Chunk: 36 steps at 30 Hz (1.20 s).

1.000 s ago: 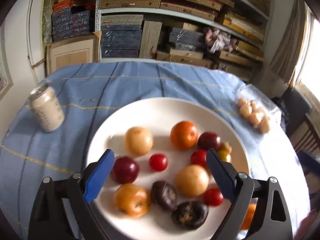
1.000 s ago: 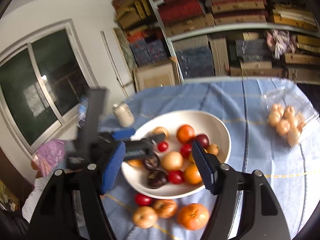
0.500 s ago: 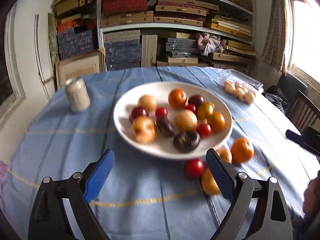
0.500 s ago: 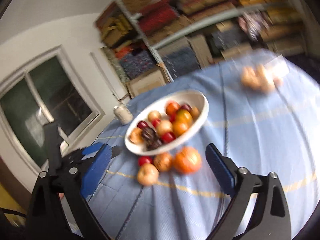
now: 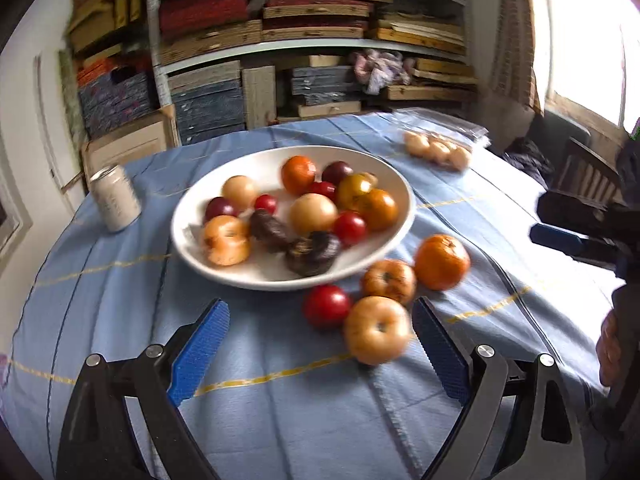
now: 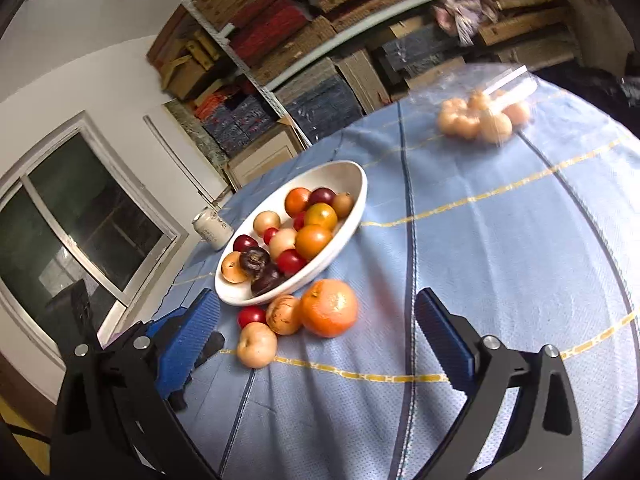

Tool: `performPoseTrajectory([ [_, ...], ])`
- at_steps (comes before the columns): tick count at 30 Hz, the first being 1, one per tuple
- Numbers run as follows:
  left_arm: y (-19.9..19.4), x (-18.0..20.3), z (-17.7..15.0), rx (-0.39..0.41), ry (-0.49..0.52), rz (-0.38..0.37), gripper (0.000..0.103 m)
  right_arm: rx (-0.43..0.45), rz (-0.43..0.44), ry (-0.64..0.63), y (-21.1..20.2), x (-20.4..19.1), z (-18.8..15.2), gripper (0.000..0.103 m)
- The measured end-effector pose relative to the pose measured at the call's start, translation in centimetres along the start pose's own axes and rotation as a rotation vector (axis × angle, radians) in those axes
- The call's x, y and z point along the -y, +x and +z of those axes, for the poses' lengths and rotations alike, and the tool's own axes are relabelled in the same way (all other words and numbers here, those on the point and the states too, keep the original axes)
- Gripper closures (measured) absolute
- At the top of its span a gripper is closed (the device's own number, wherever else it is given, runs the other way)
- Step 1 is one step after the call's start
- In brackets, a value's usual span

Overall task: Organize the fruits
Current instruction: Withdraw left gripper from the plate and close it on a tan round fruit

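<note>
My left tongs (image 5: 318, 344) are spread wide with nothing between the blue pads, hovering low over the blue tablecloth (image 5: 120, 292). Just beyond them a pale apple (image 5: 378, 335) sits close to the right pad, touching a red tomato (image 5: 327, 305) and a speckled orange-yellow fruit (image 5: 389, 281), with a tangerine (image 5: 441, 261) just beside that. My right tongs (image 6: 318, 330) are equally released and empty above the table, with the same four loose fruits lying between and ahead of their pads. Behind the loose fruits is the white bowl (image 5: 384, 172), holding mixed fruit: orange, pale, red and dark purple pieces. A drinks can (image 5: 115, 198) stands left of the bowl, and a clear bag of small pale fruits (image 5: 438, 150) lies farther right.
</note>
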<state>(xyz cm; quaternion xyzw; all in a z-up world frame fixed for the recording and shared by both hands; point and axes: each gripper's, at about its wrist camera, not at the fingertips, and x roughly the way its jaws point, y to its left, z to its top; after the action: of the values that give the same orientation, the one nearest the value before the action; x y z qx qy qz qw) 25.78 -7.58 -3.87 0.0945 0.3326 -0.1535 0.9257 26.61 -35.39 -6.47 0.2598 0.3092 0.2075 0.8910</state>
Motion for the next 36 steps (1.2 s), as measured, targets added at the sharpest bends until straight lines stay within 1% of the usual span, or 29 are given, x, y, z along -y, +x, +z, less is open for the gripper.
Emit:
performPoseTrajectory([
  [2, 0.7, 0.9, -0.1, -0.017, 0.031, 0.003, 0.010, -0.009, -0.002, 0.008, 0.2, 0.1, 0.0, 0.007],
  [4, 1.6, 1.7, -0.4, -0.039, 0.057, 0.024, 0.010, -0.010, -0.003, 0.004, 0.3, 0.0, 0.0, 0.007],
  [8, 3.3, 1.7, -0.5, -0.081, 0.056, 0.062, 0.010, -0.015, 0.002, 0.008, 0.3, -0.1, -0.1, 0.006],
  [11, 4.1, 0.8, -0.4, -0.120, 0.018, 0.040, 0.009, -0.021, 0.002, 0.017, 0.4, -0.1, -0.1, 0.006],
  [13, 4.2, 0.2, -0.6, -0.135, -0.001, 0.042, 0.008, -0.025, 0.005, 0.019, 0.5, -0.1, -0.1, 0.006],
  [17, 3.7, -1.5, -1.2, -0.151, -0.012, 0.102, 0.008, -0.030, 0.006, 0.016, 0.5, -0.2, -0.2, 0.006],
  [18, 3.4, -2.1, -1.4, -0.154, -0.025, 0.104, 0.008, -0.031, 0.006, 0.016, 0.6, -0.2, -0.2, 0.006],
  [21, 2.7, -3.7, -2.0, -0.170, -0.066, 0.084, 0.009, -0.036, 0.010, 0.015, 0.6, -0.3, -0.3, 0.006],
  [24, 2.1, -4.4, -2.7, -0.171, -0.086, 0.054, 0.010, -0.040, 0.012, 0.012, 0.9, -0.5, -0.3, 0.006],
  [27, 1.5, -4.1, -3.1, -0.152, -0.083, 0.045, 0.011, -0.047, 0.008, 0.013, 1.2, -0.5, -0.3, 0.005],
  [29, 1.3, -4.1, -2.8, -0.135, -0.092, 0.025, 0.011, -0.057, 0.003, 0.017, 1.5, -0.4, -0.4, 0.005],
  [32, 1.8, -3.6, -2.4, -0.145, -0.095, -0.015, 0.012, -0.067, -0.002, 0.018, 1.8, -0.2, -0.6, 0.005],
  [33, 2.0, -3.3, -2.4, -0.152, -0.088, -0.028, 0.016, -0.070, -0.003, 0.018, 1.9, -0.2, -0.6, 0.005],
  [35, 2.1, -2.9, -2.4, -0.159, -0.086, -0.056, 0.026, -0.071, -0.004, 0.017, 1.9, -0.1, -0.6, 0.005],
  [36, 2.2, -2.9, -2.4, -0.160, -0.095, -0.069, 0.033, -0.071, -0.003, 0.017, 1.9, -0.1, -0.6, 0.005],
])
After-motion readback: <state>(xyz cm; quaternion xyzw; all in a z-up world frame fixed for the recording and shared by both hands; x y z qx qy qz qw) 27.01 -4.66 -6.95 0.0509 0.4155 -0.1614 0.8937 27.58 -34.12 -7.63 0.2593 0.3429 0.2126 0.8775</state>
